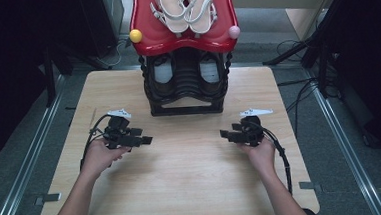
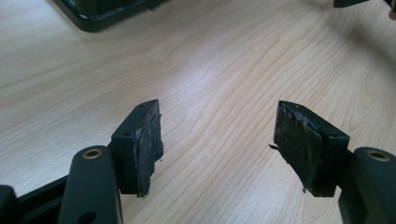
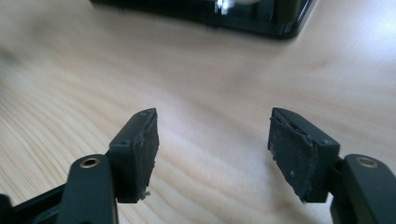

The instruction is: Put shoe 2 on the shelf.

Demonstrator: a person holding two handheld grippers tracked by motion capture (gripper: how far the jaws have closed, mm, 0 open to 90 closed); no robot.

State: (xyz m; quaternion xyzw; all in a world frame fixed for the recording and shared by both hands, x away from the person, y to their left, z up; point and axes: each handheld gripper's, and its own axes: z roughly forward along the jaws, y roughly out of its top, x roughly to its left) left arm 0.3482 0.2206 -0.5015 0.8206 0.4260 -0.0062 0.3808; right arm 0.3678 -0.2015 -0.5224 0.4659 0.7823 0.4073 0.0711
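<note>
**Both grippers wide open, well short of the shoe rack**

The left gripper (image 1: 148, 139) and the right gripper (image 1: 222, 133) hover low over the wooden table (image 1: 183, 188), their tips pointing inward at each other with a stretch of bare wood between them. In the left gripper view the worn pads (image 2: 148, 144) stand far apart and hold nothing; the right gripper view shows the same wide gap between its pads (image 3: 144, 151), again with nothing held. The black shoe rack (image 1: 186, 82) stands at the table's far edge, midway between the two grippers and beyond both, touching neither. Its base corner (image 2: 100, 11) sits ahead of the left jaws. A pair of white sandals (image 1: 185, 7) rests on the rack's red top shelf (image 1: 147, 40).
</note>
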